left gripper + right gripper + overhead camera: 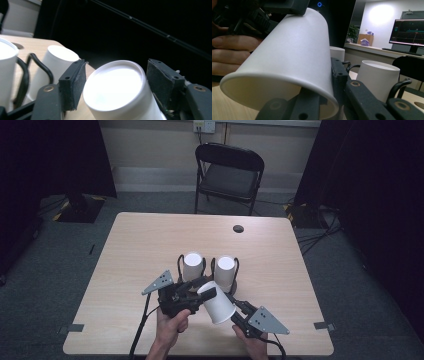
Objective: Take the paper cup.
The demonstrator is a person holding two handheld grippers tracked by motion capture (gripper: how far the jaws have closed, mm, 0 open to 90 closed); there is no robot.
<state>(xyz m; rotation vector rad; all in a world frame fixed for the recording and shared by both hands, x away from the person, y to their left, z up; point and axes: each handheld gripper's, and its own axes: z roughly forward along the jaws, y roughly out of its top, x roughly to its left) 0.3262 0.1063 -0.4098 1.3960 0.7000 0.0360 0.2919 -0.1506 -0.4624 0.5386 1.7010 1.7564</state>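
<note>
A white paper cup (216,302) hangs tilted above the near middle of the table (135,245), base up and away, mouth toward the person; the right gripper (239,312) pinches its rim, one jaw inside the mouth and one outside; the left gripper (202,296) straddles the base end, its pads (75,82) close beside the base, though whether they touch it is hard to judge. Behind it two more cups (192,265) (224,272) stand upside down in black wire holders (180,265). A black chair (229,172) stands beyond the table.
</note>
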